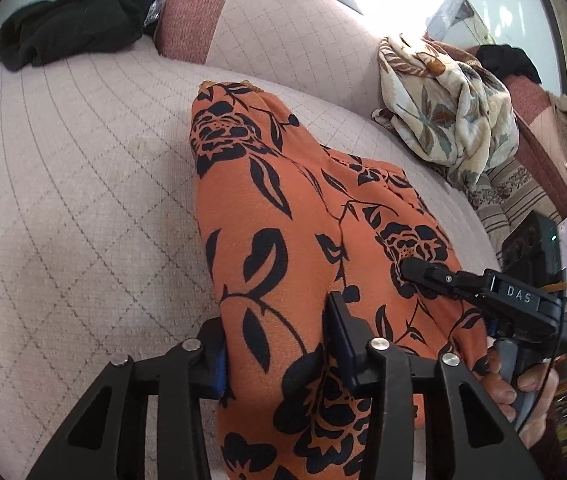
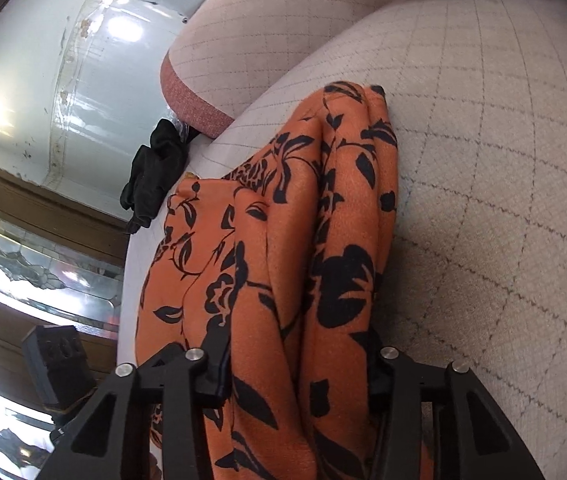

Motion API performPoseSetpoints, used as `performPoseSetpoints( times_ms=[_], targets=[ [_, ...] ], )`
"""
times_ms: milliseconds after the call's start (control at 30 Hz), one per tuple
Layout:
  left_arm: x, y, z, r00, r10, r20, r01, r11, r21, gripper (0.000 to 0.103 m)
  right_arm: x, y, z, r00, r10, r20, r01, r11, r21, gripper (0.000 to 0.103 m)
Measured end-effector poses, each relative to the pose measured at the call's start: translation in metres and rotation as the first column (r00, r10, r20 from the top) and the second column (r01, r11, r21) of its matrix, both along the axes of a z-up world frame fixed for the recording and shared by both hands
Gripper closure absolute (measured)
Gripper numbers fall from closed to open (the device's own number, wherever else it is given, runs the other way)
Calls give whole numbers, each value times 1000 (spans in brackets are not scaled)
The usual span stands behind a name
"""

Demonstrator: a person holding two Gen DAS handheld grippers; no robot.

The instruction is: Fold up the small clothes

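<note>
An orange garment with a black flower print lies bunched lengthwise on a pale quilted sofa seat. My left gripper grips the near end of it, and cloth fills the space between its pads. In the left wrist view, one of the right gripper's fingers rests on the cloth further right, with a hand on its handle. In the right wrist view, my right gripper is shut on a thick fold of the same garment, which runs away from it over the seat.
A black garment lies at the seat's far left corner. A crumpled cream leaf-print cloth sits at the back right against the backrest. Striped fabric covers the right end. Bare seat stretches left of the orange garment.
</note>
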State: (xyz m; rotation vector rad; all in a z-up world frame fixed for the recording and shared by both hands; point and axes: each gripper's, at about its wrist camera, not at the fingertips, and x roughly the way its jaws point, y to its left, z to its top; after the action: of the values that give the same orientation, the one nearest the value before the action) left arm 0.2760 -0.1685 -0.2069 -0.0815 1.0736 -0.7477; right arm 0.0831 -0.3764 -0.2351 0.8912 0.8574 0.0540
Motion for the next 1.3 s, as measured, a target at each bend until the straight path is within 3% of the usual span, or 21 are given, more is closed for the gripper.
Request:
performPoseSetpoints(
  times_ms=[367, 800, 1000, 1300],
  targets=[
    [-39, 18, 37, 988, 30, 148, -51, 989, 139, 67, -8, 39, 30, 997, 45, 60, -40, 996, -86, 61],
    [-126, 62, 102, 934, 58, 353, -129, 975, 181, 67, -29, 63, 45, 972, 84, 221, -67, 994, -81, 61],
    [-170, 74, 124, 913, 55, 403, -150, 967, 208, 67, -35, 67, 45, 959, 76, 271, -65, 997, -50, 61],
    [-200, 91, 142, 900, 65, 430, -170, 963, 210, 67, -43, 69, 53, 949, 74, 306, -65, 997, -40, 61]
  ],
)
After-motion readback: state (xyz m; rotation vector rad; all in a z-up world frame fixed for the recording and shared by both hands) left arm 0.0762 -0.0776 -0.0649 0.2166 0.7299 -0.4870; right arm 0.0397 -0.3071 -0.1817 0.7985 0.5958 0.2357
